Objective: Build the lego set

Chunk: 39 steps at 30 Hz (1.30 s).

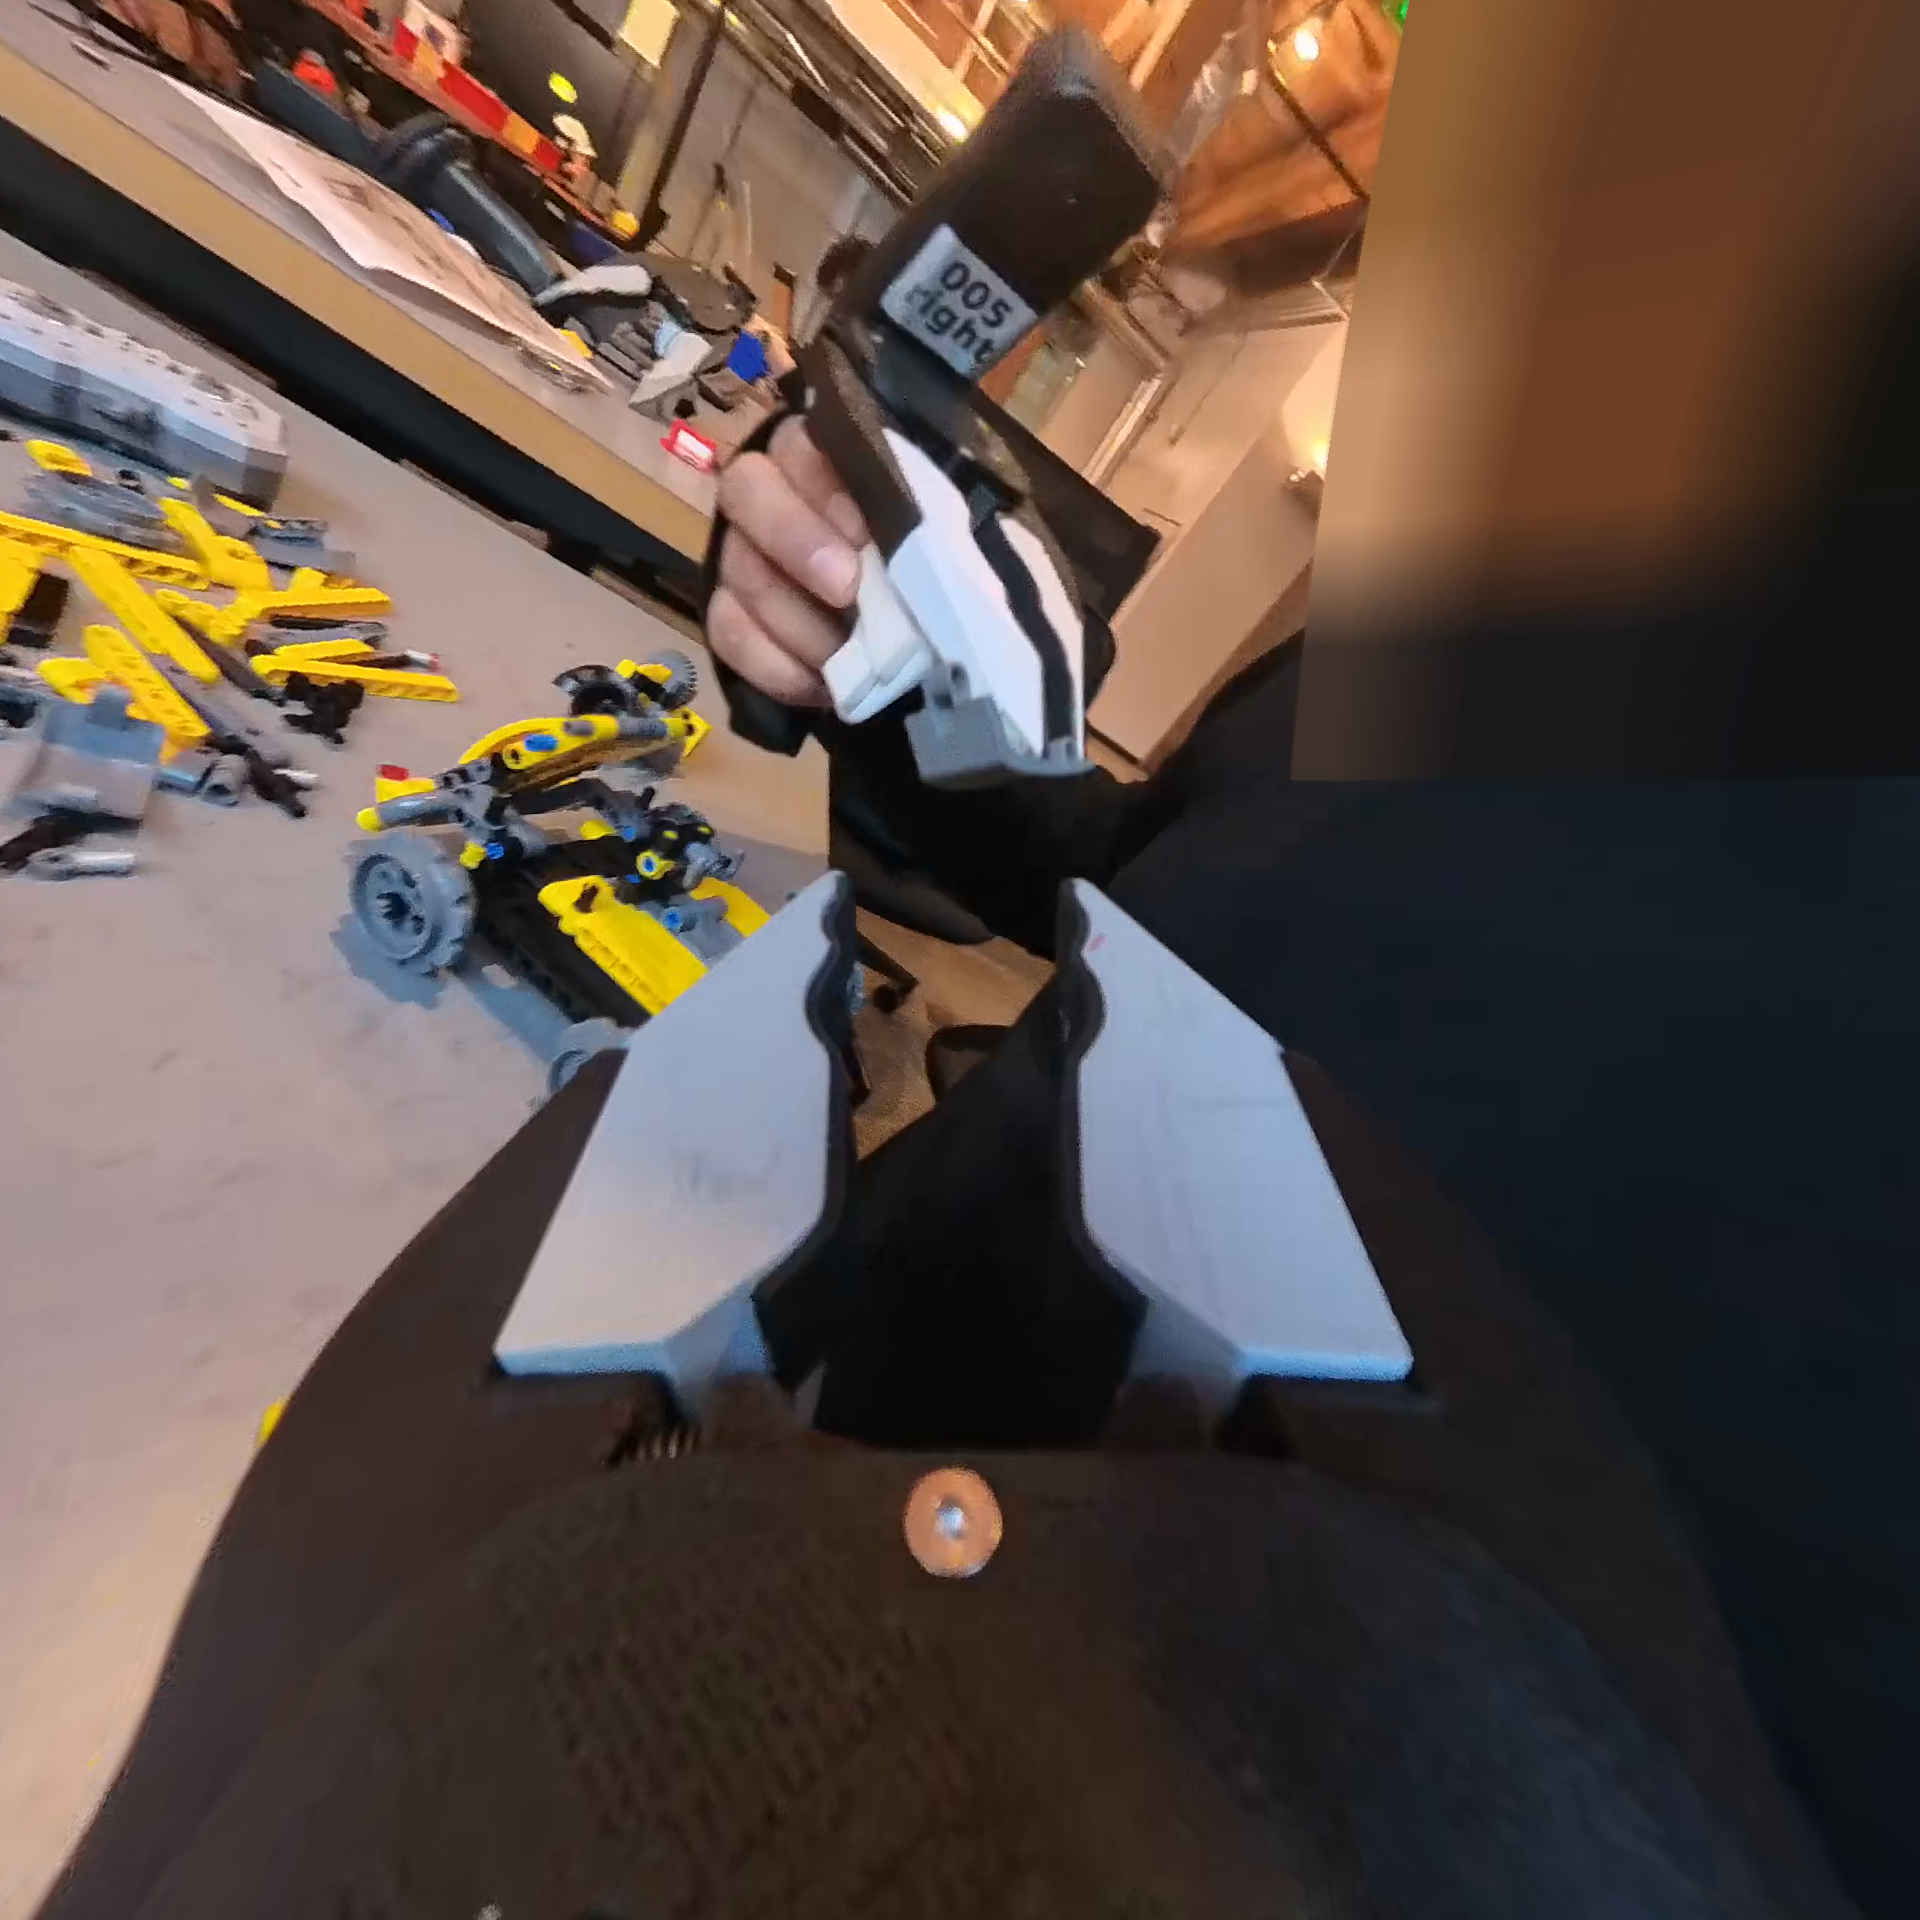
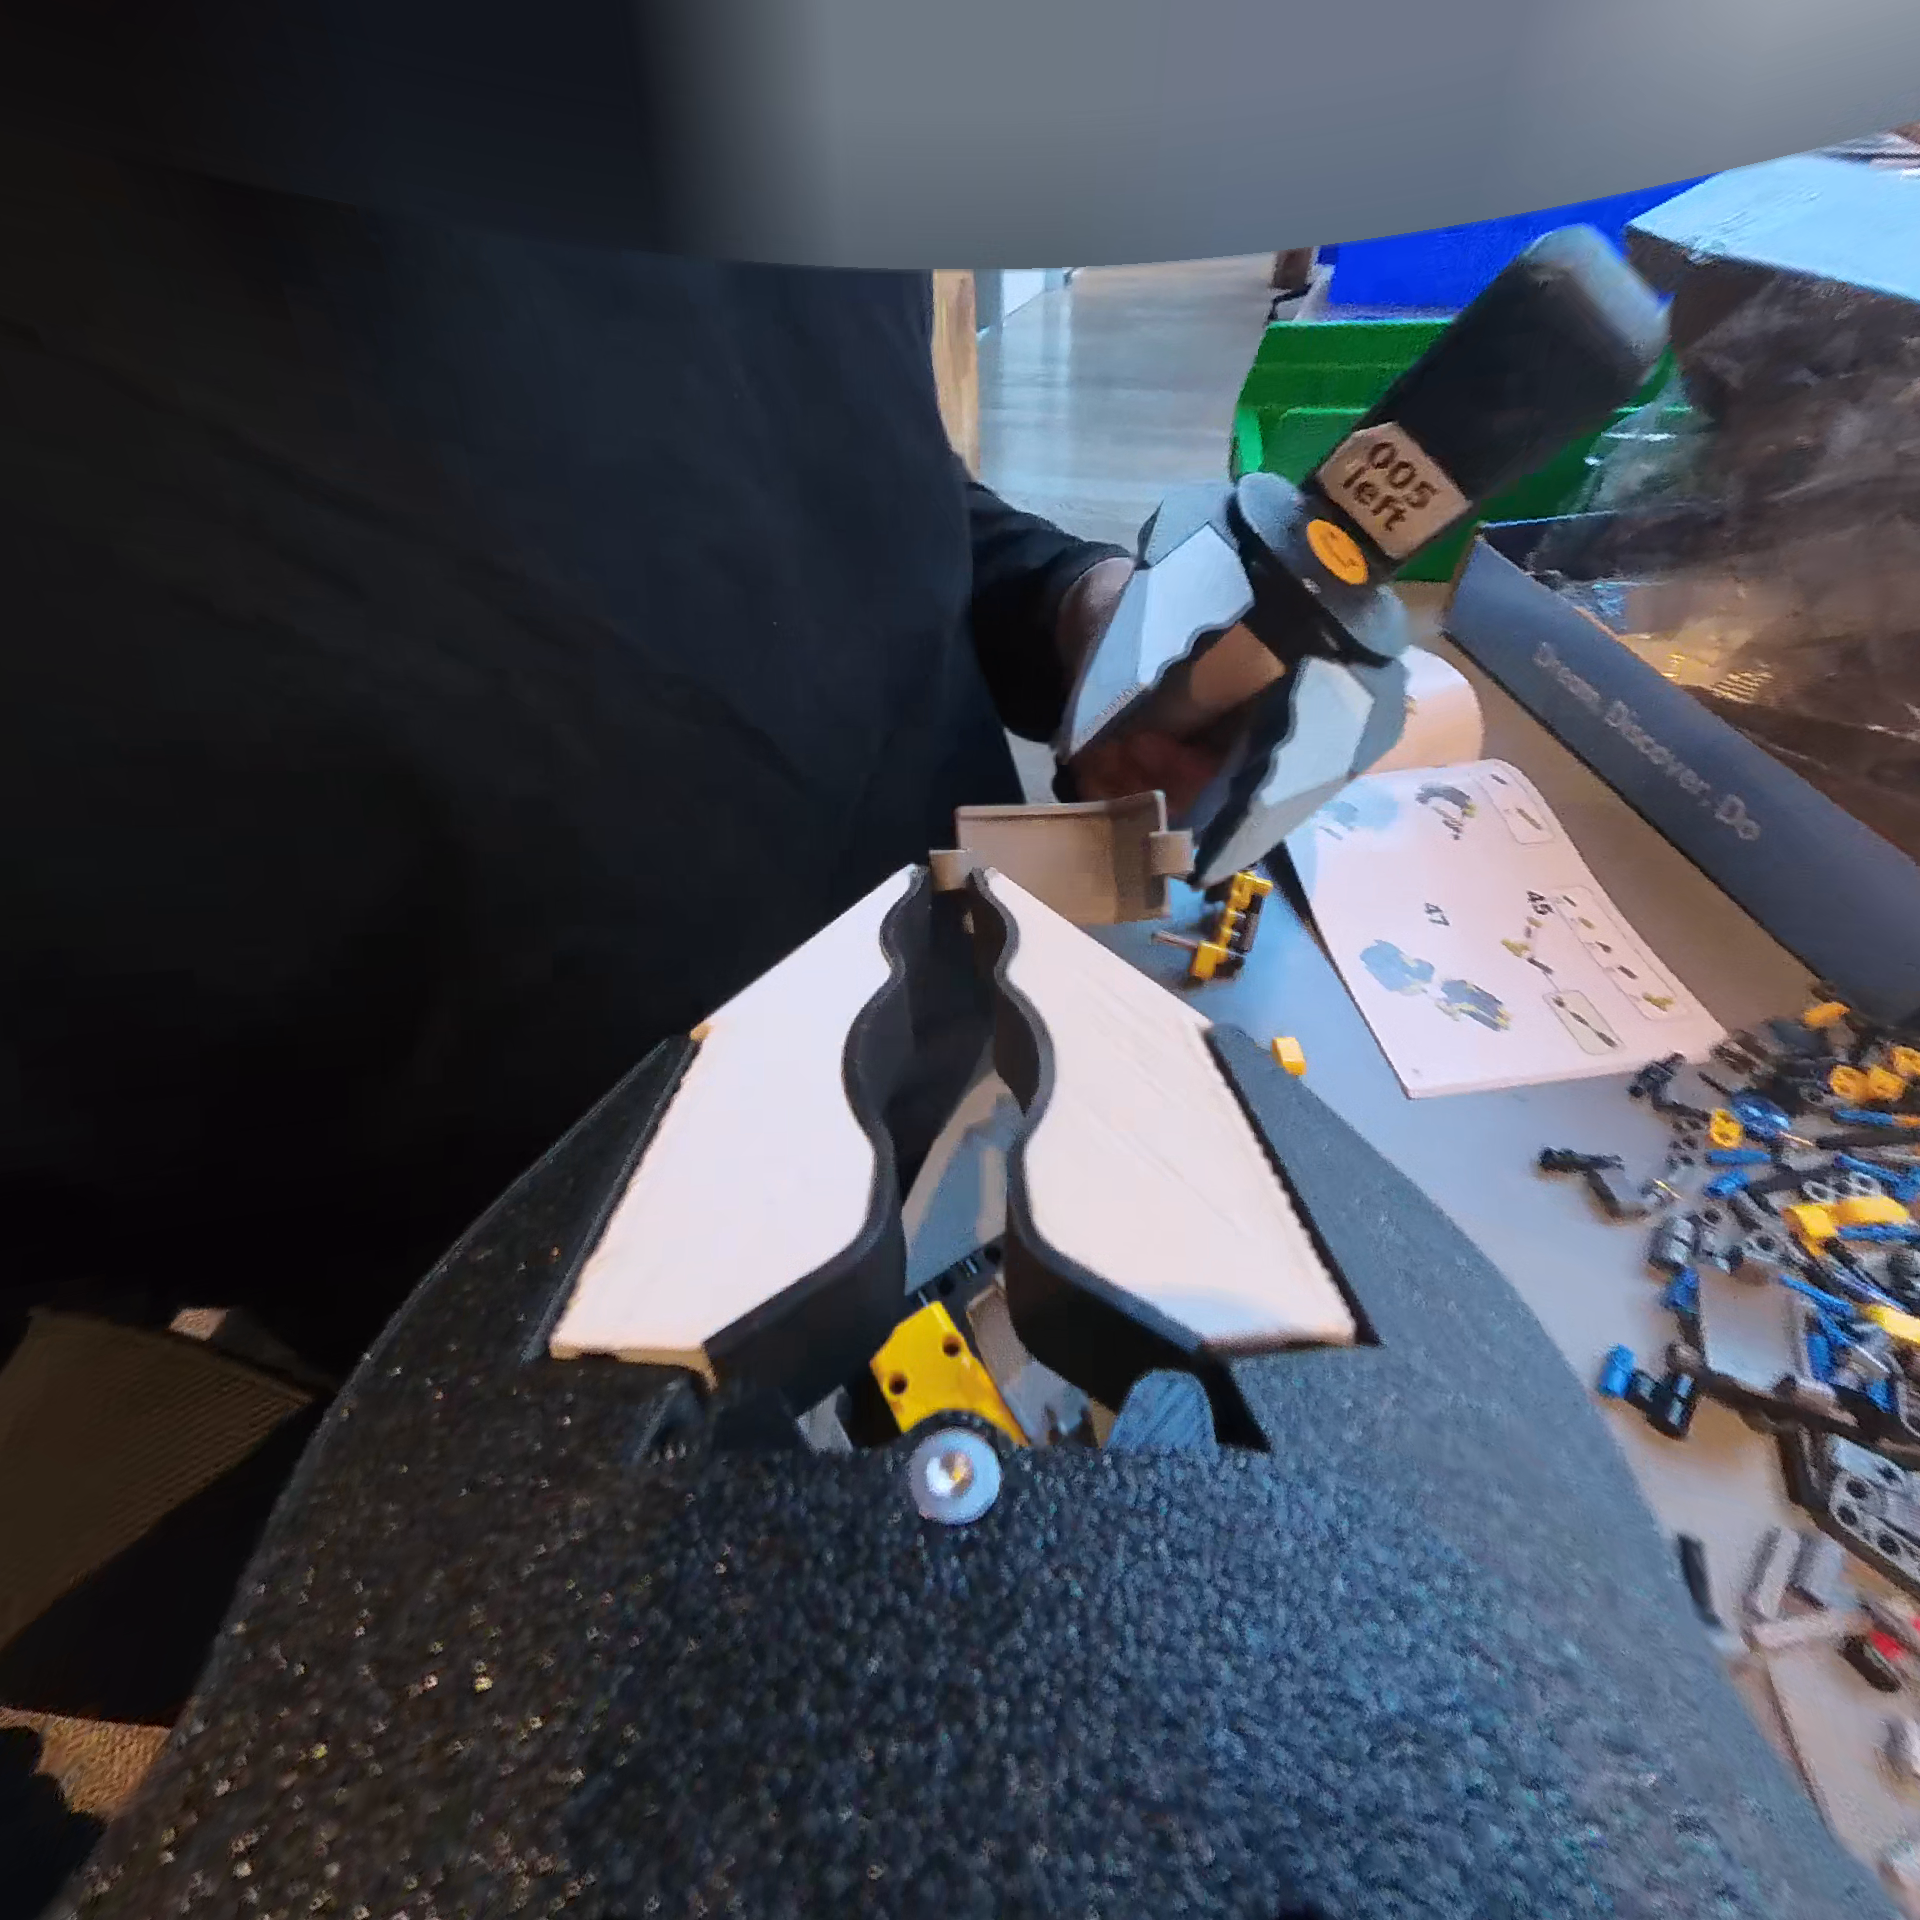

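Up front in the left wrist view, our left tool [image 1: 956,914] is spread apart, grasping nothing, above the surface [image 1: 208,1143] near a yellow model vehicle [image 1: 561,831]. Across in the right wrist view, our right tool [image 2: 951,883] pinches a grey panel piece [image 2: 1060,857].

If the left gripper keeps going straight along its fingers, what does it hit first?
Likely the right gripper and the grey panel piece it holds, straight beyond the left gripper. Depth between them is unclear.

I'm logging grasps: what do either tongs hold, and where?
The right tongs pinch the curved grey plastic panel by a small tab at its edge. The left tongs are open and empty.
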{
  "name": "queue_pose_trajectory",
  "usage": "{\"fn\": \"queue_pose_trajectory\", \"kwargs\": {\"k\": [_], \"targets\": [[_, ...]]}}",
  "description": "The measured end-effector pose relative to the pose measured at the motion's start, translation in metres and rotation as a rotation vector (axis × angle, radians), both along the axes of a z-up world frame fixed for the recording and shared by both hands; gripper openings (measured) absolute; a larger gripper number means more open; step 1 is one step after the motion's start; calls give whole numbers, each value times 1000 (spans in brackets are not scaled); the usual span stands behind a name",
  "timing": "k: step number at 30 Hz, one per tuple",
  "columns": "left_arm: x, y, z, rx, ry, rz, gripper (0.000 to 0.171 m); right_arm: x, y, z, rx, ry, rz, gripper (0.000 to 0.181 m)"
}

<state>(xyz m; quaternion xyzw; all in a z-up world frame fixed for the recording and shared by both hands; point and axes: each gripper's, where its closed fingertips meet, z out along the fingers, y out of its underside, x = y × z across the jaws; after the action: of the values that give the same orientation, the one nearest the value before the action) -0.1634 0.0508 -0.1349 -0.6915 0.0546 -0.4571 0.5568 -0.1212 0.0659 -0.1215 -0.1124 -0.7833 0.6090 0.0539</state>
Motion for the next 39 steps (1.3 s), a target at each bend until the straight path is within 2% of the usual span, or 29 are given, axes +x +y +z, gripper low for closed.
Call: {"fn": "queue_pose_trajectory", "kwargs": {"k": [5, 10, 16, 21, 27, 30, 35, 39], "targets": [[21, 6, -3, -22, -4, -104, 38, 1, -12, -7, 9, -15, 54, 7], [30, 5, -1, -24, -93, -176, 37, 6, -14, -5, -13, -15, 67, 7], [33, 3, -1, -14, -81, -176, 38, 6, -16, -8, -20, -27, 70, 7], [34, -3, 2, 3, -119, -150, 37, 5, -22, -8, 6, -15, 90, 7], [21, -17, 7, 86, -96, -9, 38, -4, -29, -2, 28, -58, 129, 7], [15, -24, 8, 98, -101, 14, 37, -9, -39, 3, 62, -54, 151, 7], [15, -35, 5, 118, -61, 40, 37, -19, -49, 8, 57, -73, 134, 7], [7, -43, 3, 152, -9, 114, 36, -29, -49, 12, 59, -82, 97, 7]]}}
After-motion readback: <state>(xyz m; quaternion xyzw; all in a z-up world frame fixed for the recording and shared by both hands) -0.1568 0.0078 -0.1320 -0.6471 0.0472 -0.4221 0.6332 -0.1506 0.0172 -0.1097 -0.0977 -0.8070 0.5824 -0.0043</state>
